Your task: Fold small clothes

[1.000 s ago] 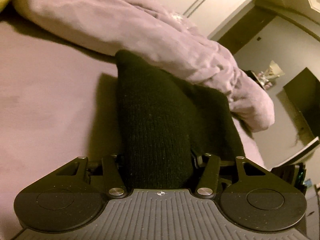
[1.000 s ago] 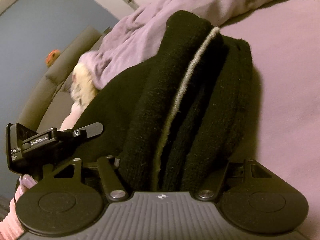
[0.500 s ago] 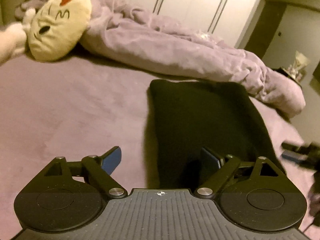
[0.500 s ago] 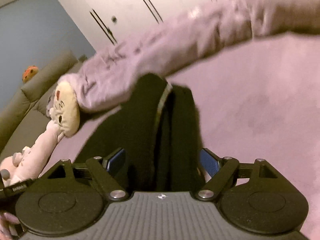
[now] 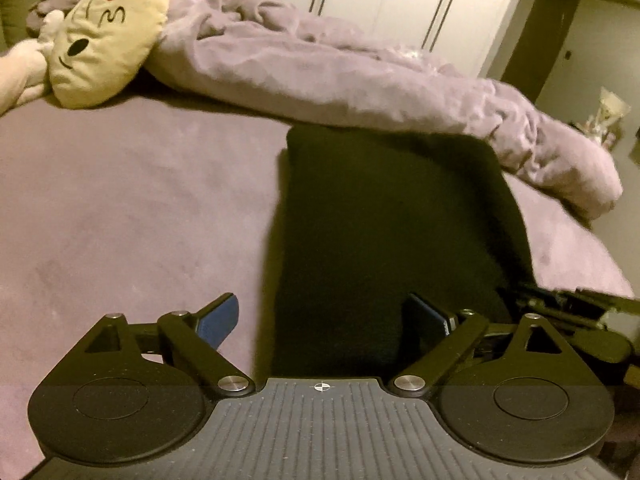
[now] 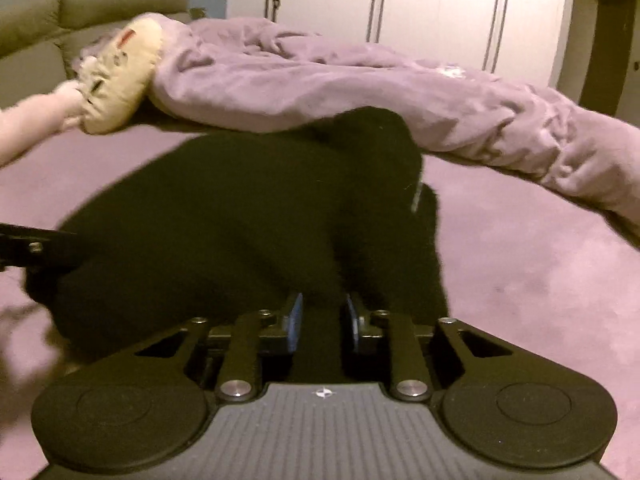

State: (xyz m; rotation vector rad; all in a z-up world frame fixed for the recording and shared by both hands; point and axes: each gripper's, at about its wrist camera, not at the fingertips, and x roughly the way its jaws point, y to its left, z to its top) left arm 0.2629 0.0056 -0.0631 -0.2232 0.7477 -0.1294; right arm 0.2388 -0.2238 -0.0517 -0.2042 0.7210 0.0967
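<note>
Lying flat on purple bed (image 5: 120,208), black garment (image 5: 392,220) stretches ahead of both grippers. Left gripper (image 5: 324,320) fingers spread wide, holding nothing; garment's near edge between them. Right gripper (image 6: 322,320) fingers narrowly parted, near edge of garment (image 6: 248,216) between pads; grip cannot tell. Crumpled blanket (image 5: 360,72) beyond garment.
</note>
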